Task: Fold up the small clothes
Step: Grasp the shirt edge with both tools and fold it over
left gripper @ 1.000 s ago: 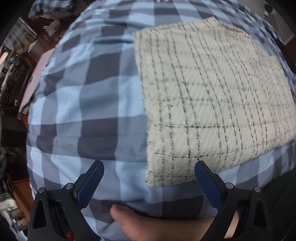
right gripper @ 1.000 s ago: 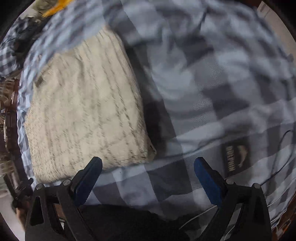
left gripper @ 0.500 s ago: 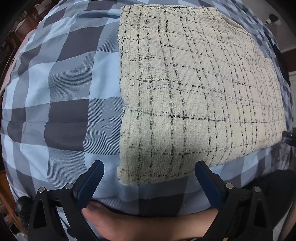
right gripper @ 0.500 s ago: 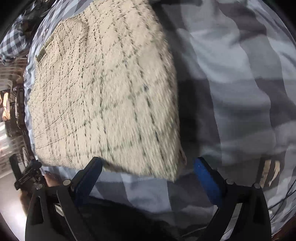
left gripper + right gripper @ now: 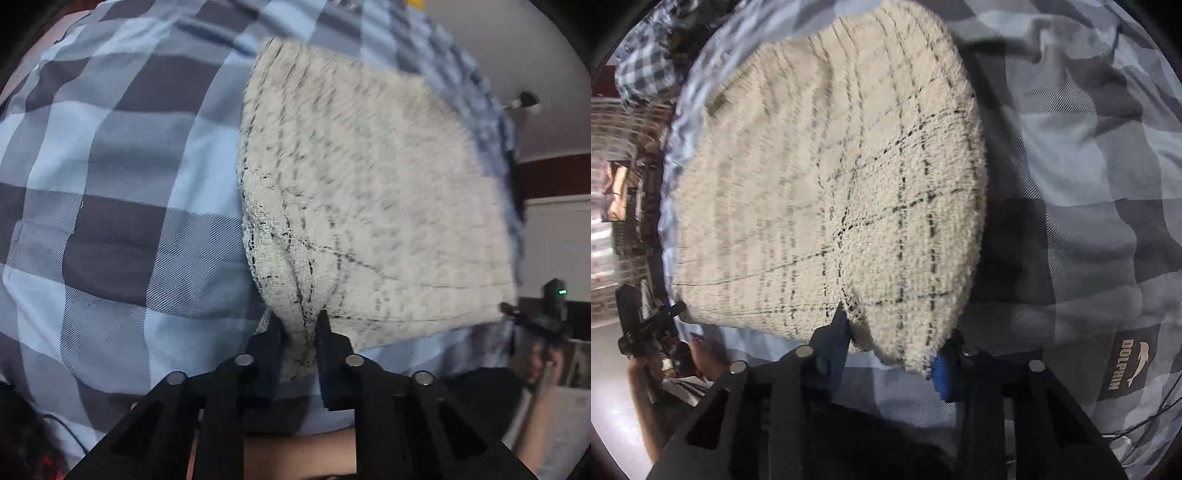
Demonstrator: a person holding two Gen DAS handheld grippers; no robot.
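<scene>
The cream cloth (image 5: 369,206) with thin black lines lies on a bed with a blue checked cover (image 5: 122,192). The cloth is the thing to fold, and every place here is told from it.

At the cloth's near left corner is the left gripper (image 5: 298,328). Its jaws are closing, and the corner is bunched up tight between them, so this gripper is grasping the cloth. To the left of the cloth there is only the checked cover.

At the cloth's near right corner is the right gripper (image 5: 892,343). Its jaws are closing too, and a thick fold of the cloth (image 5: 827,177) sits between them. The pads look like they press on it, so this gripper also grasps the cloth. To the right of the cloth, the cover (image 5: 1071,184) has a small dark label with the word DOLPHIN (image 5: 1128,363) on it.

The rest of the cloth stretches away from both grippers, toward the far side of the bed. Both hands are just as near, one on each near corner. So the next move is likely to lift the near edge and carry it over to the far edge. No boxes or baskets show anywhere.
</scene>
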